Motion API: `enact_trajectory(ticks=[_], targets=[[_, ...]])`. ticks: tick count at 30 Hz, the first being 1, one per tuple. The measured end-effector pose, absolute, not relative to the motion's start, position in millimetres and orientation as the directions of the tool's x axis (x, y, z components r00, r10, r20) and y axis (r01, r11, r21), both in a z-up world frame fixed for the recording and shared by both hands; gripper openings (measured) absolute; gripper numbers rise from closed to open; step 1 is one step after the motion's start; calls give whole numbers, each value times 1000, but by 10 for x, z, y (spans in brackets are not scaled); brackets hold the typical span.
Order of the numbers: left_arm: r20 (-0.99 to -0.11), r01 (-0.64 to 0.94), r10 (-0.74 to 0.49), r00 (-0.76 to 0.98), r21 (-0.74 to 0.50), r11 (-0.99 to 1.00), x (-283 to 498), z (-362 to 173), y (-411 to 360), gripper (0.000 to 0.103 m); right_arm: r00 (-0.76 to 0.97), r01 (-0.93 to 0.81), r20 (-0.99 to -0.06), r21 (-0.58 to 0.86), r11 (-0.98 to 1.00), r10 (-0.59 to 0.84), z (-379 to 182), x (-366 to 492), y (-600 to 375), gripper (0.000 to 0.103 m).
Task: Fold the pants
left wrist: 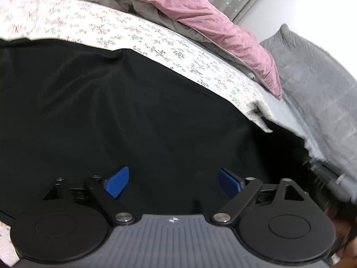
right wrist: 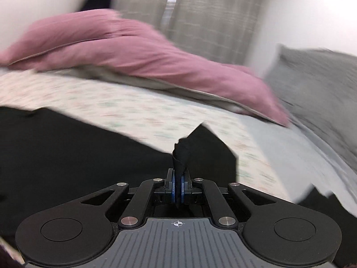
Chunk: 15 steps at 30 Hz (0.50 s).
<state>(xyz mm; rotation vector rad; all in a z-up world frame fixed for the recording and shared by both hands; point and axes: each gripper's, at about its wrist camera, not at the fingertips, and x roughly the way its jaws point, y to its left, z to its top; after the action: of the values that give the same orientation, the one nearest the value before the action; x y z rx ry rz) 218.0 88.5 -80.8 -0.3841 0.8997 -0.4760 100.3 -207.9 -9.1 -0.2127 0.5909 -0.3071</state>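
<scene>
Two grippers on this one, and we've got them doing different things. Nearest to us, our right gripper (right wrist: 178, 184) is clenched on a pinch of the black pants (right wrist: 78, 147), with a twisted tuft of the fabric sticking up from between the blue pads (right wrist: 173, 186). Our left gripper (left wrist: 173, 182) is spread wide, its blue pads (left wrist: 117, 182) well apart and gripping nothing, just hanging over the dark cloth. The pants lie spread over the near edge of the bed, covering most of the floral sheet (left wrist: 93, 25) on our side, and one corner is lifted off the sheet by the right grip. Further back, a pink duvet (right wrist: 138, 51) is bunched along the far edge of the bed, with a grey quilted cushion (right wrist: 312, 78) beside it toward the right corner. Grey curtains (right wrist: 200, 11) hang behind all of it.
</scene>
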Motion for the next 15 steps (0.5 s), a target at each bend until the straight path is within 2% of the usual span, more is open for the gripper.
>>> enact_trajectory(ticks=[8,15], targets=[[-625,233,-588,514,-558,797,2200,-798,902,81,791,-34,-591,-301,953,-159,-340,1074,-1200,5],[-598,264,-651,467,-608,749,2299,-811,844,63,766,-39,-629,-251,967,-132,-538,1081,-1019,12]])
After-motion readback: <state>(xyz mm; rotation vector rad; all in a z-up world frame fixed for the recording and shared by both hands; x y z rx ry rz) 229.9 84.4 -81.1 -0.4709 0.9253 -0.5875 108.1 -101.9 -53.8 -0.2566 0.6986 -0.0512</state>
